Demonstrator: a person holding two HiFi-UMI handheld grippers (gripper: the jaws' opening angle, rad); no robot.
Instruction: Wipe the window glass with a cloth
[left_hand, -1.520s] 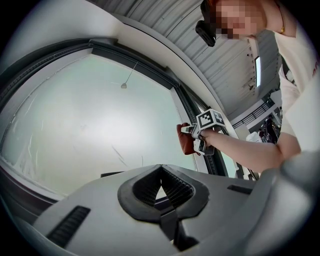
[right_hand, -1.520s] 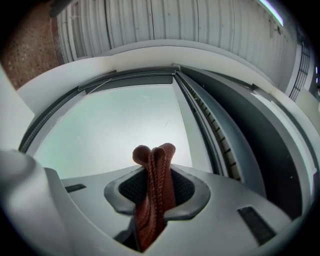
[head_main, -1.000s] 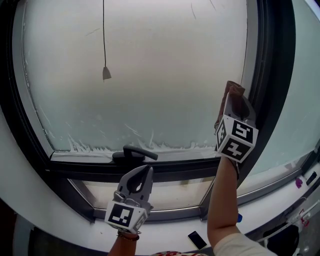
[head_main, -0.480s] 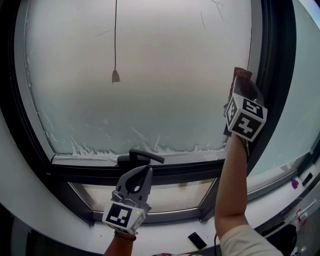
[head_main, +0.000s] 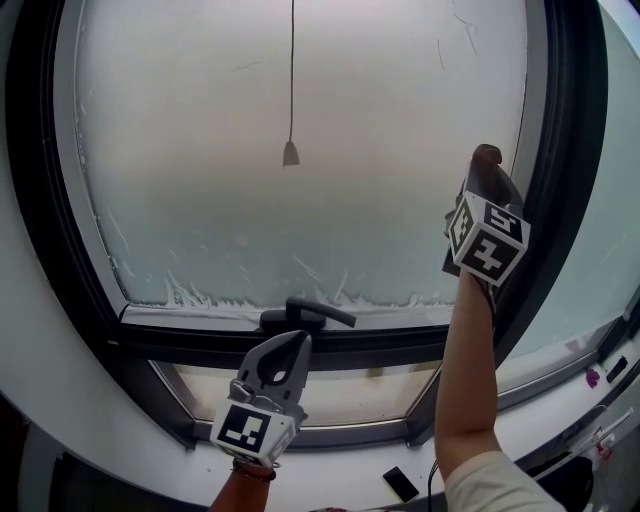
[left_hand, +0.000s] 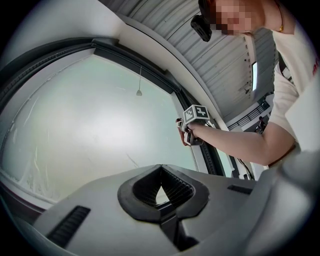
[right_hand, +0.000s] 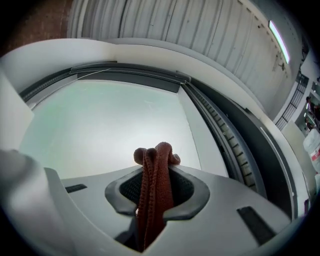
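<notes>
Right gripper: right gripper (head_main: 491, 188) is raised at about 3 o'clock in the head view, at the right edge of the big pane, with its marker cube facing the camera.
Right jaws: pressed in on a folded rust-red cloth (right_hand: 154, 186); the right gripper view shows the fabric running up between them and bunching just past the tips (right_hand: 156, 150).
Cloth: in the head view the cloth (head_main: 486, 156) pokes out at the gripper's 12 o'clock end, against or just at the window glass (head_main: 300, 90) beside the dark frame (head_main: 572, 150); whether it touches the pane cannot be told.
Left gripper: left gripper (head_main: 284, 356) is low, at 6 o'clock in the head view, below the window handle (head_main: 310, 314) and in front of the lower pane (head_main: 345, 395).
Left jaws: pressed together at the tips with nothing between them, as the left gripper view (left_hand: 161, 186) shows; only a small gap of light sits behind the tips.
Glass: frosted and pale, with streaky white marks along its bottom edge from 7 to 5 o'clock.
Cord: a thin cord with a small pull (head_main: 291, 152) hangs down from 12 o'clock over the middle of the pane.
Sill: a small dark flat object (head_main: 400, 484), possibly a phone, lies at about 5 o'clock.
</notes>
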